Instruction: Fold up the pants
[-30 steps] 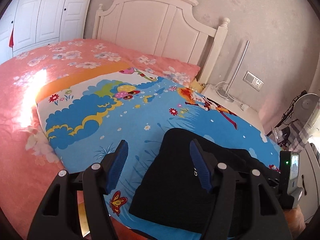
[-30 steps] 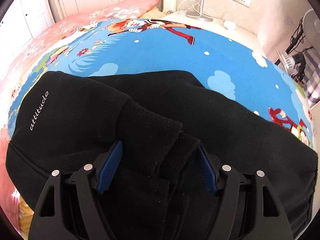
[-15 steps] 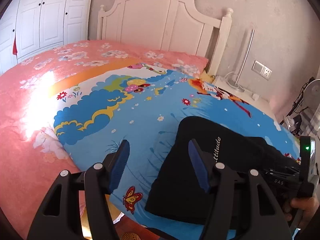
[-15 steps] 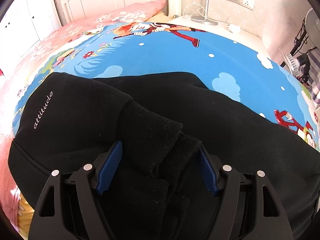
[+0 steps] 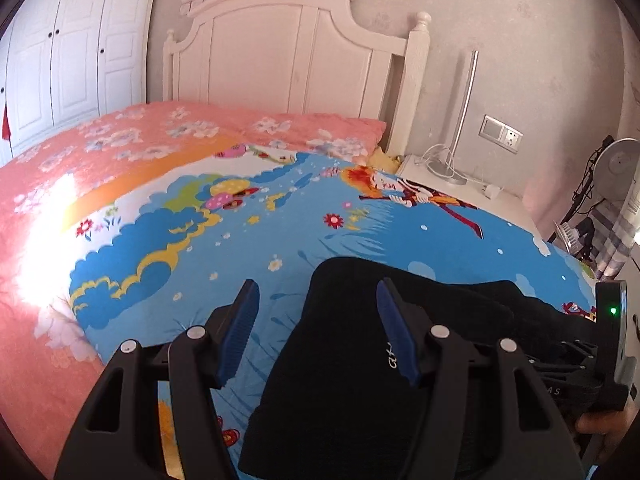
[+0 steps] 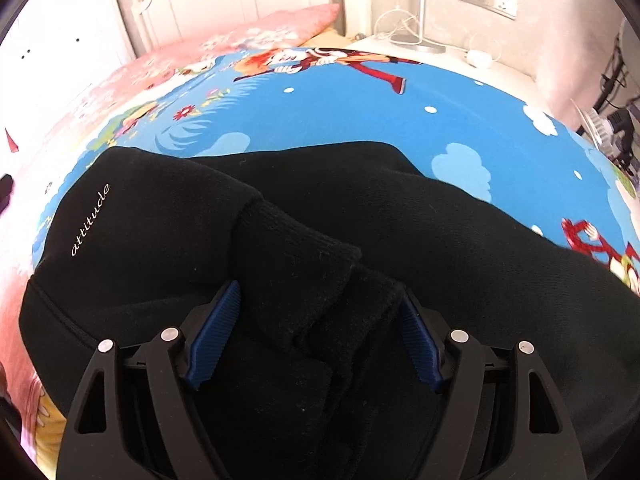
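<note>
Black pants point(image 6: 400, 216) lie folded on the bed point(image 5: 280, 216). Right gripper point(image 6: 316, 320): fingers point(image 6: 212, 332) opening, the ribbed cuffs point(image 6: 320, 280) lying loose between them, pads clear of the cloth. Left gripper point(image 5: 316, 320): fingers point(image 5: 240, 324) apart and empty, the pants' edge under the right-hand finger, bare bed between the fingers.

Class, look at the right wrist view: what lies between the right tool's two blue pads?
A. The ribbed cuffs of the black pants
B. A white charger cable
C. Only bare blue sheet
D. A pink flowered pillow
A: the ribbed cuffs of the black pants sit bunched between the right tool and its opening pads, on the blue cartoon sheet.
</note>
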Demonstrator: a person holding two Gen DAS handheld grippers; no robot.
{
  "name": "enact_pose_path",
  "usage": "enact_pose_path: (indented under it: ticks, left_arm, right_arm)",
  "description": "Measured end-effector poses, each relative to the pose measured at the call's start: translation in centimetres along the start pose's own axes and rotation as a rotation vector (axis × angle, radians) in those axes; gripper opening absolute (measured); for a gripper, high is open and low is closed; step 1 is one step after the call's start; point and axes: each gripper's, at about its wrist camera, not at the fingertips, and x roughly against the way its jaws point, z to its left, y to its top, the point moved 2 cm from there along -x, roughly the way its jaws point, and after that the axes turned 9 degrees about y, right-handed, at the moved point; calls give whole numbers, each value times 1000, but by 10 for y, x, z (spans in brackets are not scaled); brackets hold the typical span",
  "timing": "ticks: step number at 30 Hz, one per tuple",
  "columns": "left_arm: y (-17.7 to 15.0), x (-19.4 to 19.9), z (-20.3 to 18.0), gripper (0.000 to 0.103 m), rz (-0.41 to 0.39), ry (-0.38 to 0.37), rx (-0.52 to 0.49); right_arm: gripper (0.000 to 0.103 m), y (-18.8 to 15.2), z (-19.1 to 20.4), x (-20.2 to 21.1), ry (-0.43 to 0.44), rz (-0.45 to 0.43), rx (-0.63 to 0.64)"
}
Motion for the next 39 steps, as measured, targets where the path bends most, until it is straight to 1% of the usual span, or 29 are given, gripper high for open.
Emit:
enact_pose_path:
  ticks: [1, 2, 4, 7, 9, 11, 14, 15, 17, 19, 20, 23, 24, 26, 27, 28, 29, 30, 31, 32, 35, 37, 38, 39]
  left_arm:
    - [0, -2, 1, 61, 18, -25, 23]
    - [1, -3, 0, 61, 17, -27, 24]
    - [0, -3, -3, 61, 1, -5, -11]
    - [-4, -5, -3, 61, 6, -23, 3]
    - [-8, -10, -6, 61, 38, -25, 7]
    - [-11, -9, -9, 61, 54, -47, 13]
    - [-9, -6, -18, 61, 40, -47, -29]
    - [-9, -7, -20, 61, 46, -53, -39]
    - [-11, -14, -24, 61, 59, -42, -57]
    - [-10, -19, -24, 60, 86, -36, -41]
    - [-8, -16, -24, 60, 84, -48, -26]
    - [0, 1, -27, 61, 27, -53, -48]
    - [0, 6, -26, 61, 11, -67, -48]
    - [-7, 12, -20, 61, -8, -86, -37]
    - [-11, 12, -18, 61, -17, -102, -45]
    - [-17, 9, -17, 61, -21, -99, -74]
    - [-20, 4, -18, 58, 3, -71, -92]
    - [-19, -2, -15, 49, 60, -62, -75]
    - [-16, -4, -11, 48, 86, -78, -49]
    - [-11, -6, -8, 48, 95, -93, -30]
    - [2, -16, -4, 48, 106, -102, -29]
    - [6, -27, -8, 48, 144, -152, -38]
    - [8, -34, -10, 48, 137, -139, -51]
    - [11, -42, -11, 48, 133, -101, -72]
  right_arm:
    - [71, 0, 2, 0, -7, 3, 6]
    - [71, 2, 1, 0, -3, 5, 6]
    - [72, 3, -1, -1, 13, 7, 0]
    - [72, 2, -1, -1, 12, -8, 6]
    - [72, 0, -1, 0, 11, -16, 5]
    - [72, 0, 0, 1, 4, -19, 9]
    - [72, -1, 0, 2, 5, -20, 1]
    - [72, -1, 0, 2, 3, -20, 1]
    - [72, 0, -1, 1, 10, -21, -3]
    - [73, 3, -2, -1, 16, -4, -2]
    - [73, 4, -2, -2, 17, 4, -1]
    - [73, 6, -3, -1, 4, 2, -16]
    - [73, 5, -2, -1, 0, -3, -19]
    - [73, 1, -1, 0, 2, -18, -12]
    - [73, -1, -1, 1, 7, -30, -8]
    - [73, -3, -2, 2, 12, -46, -7]
    - [73, -3, -2, 3, 13, -50, -8]
    - [73, -2, -2, 3, 11, -43, -9]
    - [73, -1, -2, 3, 8, -34, -9]
    - [73, 0, -2, 2, 7, -34, -10]
    - [73, 0, -2, 2, 11, -41, -20]
    - [72, 1, -5, 4, 26, -35, -41]
    - [71, 2, -7, 6, 46, -29, -64]
    - [67, 3, -10, 9, 70, -22, -92]
